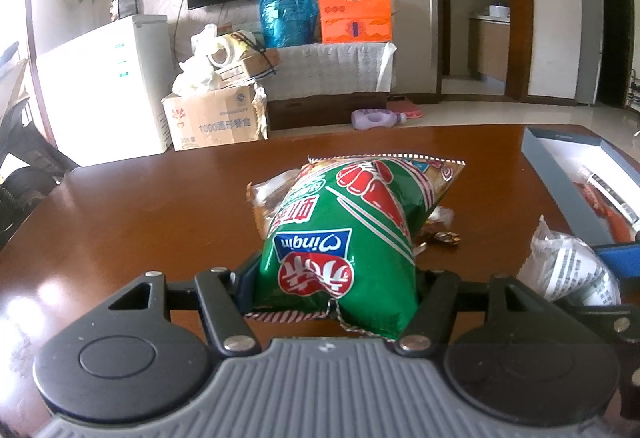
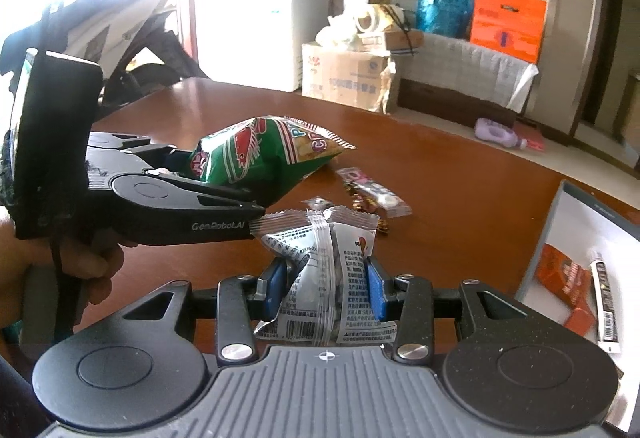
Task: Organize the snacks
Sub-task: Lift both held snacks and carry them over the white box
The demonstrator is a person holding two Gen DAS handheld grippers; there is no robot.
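The left hand-held gripper (image 1: 336,286) is clamped on a green snack bag (image 1: 340,230), held above the brown worktop (image 1: 160,206). The right hand-held gripper (image 2: 326,288) pinches a small silvery packet (image 2: 324,270) between its blue pads (image 2: 376,290). A grey-rimmed box (image 2: 576,234) at the right holds what seems an orange packet (image 2: 560,274), blurred.

Daylight floods in from the left, so strong that the window side blows out to pure white in the right wrist view. It lays pale sheen on the glossy reddish-brown wooden table (image 1: 160,206). The puffed green foil snack bag (image 1: 340,238) catches soft highlights. Straight walls bow at the edges; both views are slightly soft and grainy.
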